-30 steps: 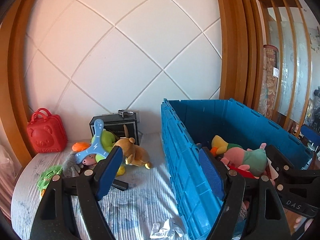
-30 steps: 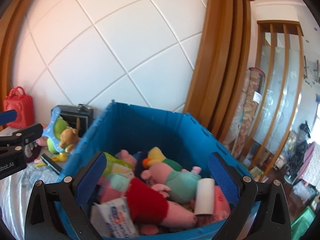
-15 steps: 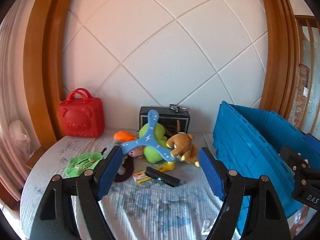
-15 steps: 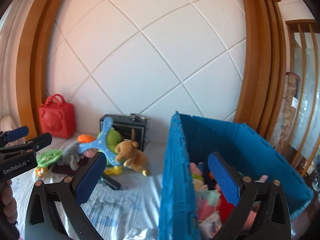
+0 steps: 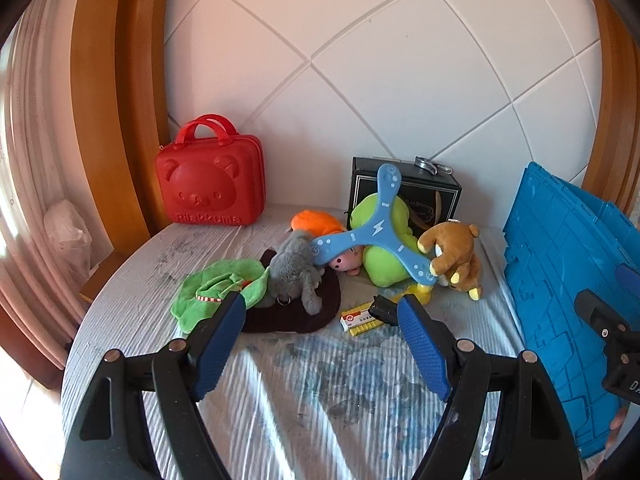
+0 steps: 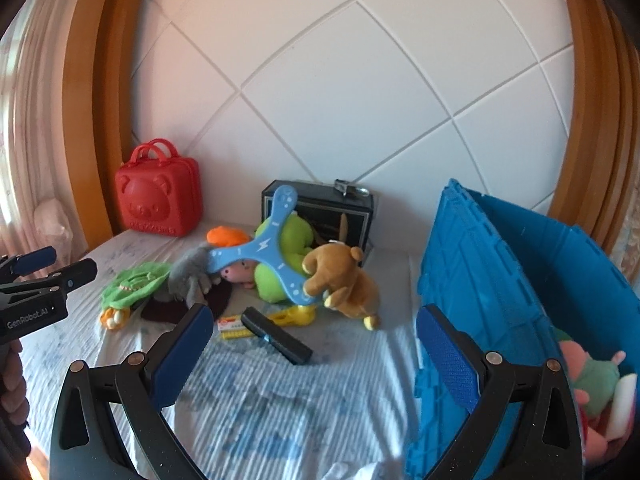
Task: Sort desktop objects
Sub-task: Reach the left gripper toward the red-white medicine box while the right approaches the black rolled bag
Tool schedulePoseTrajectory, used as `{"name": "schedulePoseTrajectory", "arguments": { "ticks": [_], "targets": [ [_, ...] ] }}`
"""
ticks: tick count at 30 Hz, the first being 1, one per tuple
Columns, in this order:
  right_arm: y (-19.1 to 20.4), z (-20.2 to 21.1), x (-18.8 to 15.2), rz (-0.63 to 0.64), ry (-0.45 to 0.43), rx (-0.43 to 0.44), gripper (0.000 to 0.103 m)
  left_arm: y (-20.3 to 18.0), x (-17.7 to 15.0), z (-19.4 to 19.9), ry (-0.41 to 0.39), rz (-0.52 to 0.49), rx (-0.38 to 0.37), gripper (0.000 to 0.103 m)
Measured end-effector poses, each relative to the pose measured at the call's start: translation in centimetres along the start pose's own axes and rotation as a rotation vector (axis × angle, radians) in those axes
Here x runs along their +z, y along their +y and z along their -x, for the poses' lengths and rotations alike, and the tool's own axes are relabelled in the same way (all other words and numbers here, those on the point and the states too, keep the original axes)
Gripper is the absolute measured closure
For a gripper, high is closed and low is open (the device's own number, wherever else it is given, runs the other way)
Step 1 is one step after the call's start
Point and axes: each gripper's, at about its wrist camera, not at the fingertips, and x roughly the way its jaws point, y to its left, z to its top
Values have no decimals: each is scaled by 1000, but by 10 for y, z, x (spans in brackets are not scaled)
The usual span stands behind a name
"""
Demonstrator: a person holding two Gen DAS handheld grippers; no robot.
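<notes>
Nearest the lenses: both claws hover over the striped sheet (image 5: 280, 400), jaws wide and nothing between them.
Left claw (image 5: 322, 346): spread wide, empty, tipped down toward the toy pile.
Right claw (image 6: 314, 354): spread wide too, empty; the bin (image 6: 500, 280) stands right beside its right finger.
Just ahead of the left claw: yellow box (image 5: 360, 320) flat on the sheet, touching the black bar (image 5: 384, 310), whose far part its right finger hides.
Black bar, right view (image 6: 276, 340): lies flat, long axis running from far-left to near-right, between the right claw's fingers in line of sight.
Nearer hand: my guess is the left for the yellow box and the grey plush (image 5: 298, 268); the right for the bar and the bear (image 6: 344, 276).
Middle of the pile: grey plush on a dark brown pad (image 5: 296, 312), green cloth (image 5: 216, 288) to its left.
Further: blue three-armed flyer (image 5: 374, 232) leans across a green plush (image 5: 386, 240) and a pink toy (image 5: 346, 262); the bear touches its lower arm.
Behind: orange plush (image 5: 316, 220), black box (image 5: 416, 192).
Far left: red case (image 5: 210, 188) upright against the wall.
Bin: on the right, already holding plush toys (image 6: 592, 372); the loose things all lie left of it.
Judged step: reaching in for the next pick.
</notes>
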Motion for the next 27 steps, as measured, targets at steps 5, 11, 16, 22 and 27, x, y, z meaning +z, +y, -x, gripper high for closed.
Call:
{"name": "schedulePoseTrajectory", "arguments": {
  "ticks": [5, 11, 16, 22, 27],
  "targets": [
    [5, -51, -4, 24, 83, 20, 0, -5, 0, -48, 80, -15, -3, 25],
    [5, -118, -15, 31, 187, 29, 0, -12, -8, -121, 197, -54, -35, 25],
    [8, -185, -36, 29, 316, 26, 0, -14, -23, -183, 283, -106, -58, 25],
    [23, -256, -56, 45, 416, 40, 0, -24, -33, -241, 335, -178, -108, 25],
    [29, -299, -65, 60, 478, 76, 23, -39, -40, -282, 370, -246, -175, 25]
  ]
}}
